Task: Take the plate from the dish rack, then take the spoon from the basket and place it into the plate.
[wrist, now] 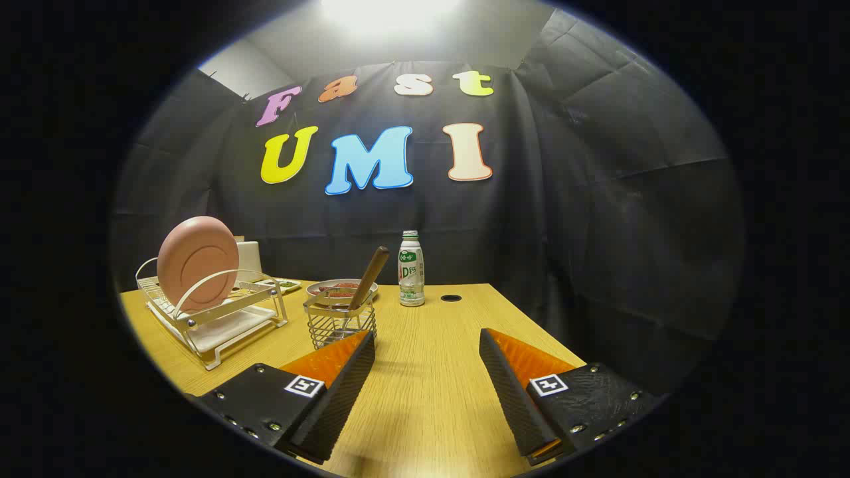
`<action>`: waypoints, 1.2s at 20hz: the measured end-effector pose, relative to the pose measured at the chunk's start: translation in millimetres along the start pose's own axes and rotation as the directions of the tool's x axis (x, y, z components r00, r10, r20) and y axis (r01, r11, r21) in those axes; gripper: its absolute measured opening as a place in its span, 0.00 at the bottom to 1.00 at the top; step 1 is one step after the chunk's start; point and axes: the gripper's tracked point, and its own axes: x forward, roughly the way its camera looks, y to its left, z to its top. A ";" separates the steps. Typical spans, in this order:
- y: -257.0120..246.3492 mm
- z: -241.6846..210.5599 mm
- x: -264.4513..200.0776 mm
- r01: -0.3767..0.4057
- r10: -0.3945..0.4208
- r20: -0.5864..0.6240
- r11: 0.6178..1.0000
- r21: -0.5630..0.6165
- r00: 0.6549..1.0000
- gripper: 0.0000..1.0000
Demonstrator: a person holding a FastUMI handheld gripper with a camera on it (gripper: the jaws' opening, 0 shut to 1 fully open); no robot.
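Note:
A pink plate stands on edge in the white wire dish rack, off to the left beyond my fingers. A wire basket sits just ahead of the left finger, with a brown-handled spoon leaning out of it. My gripper is open above the wooden table, with nothing between its fingers.
A small bottle with a green label stands at the back of the table, next to a round cable hole. A bowl of reddish food sits behind the basket. Small dishes lie behind the rack.

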 end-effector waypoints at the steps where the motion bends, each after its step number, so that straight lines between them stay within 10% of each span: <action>1: 0.1 0.3 -0.1 0.000 0.000 0.000 1.000 0.000 1.000 0.97; 16: -50.8 16.9 85.9 0.135 -0.136 0.012 0.990 0.041 0.991 0.97; 24: -93.1 74.3 18.6 0.243 -0.243 0.038 0.970 -0.006 0.969 0.97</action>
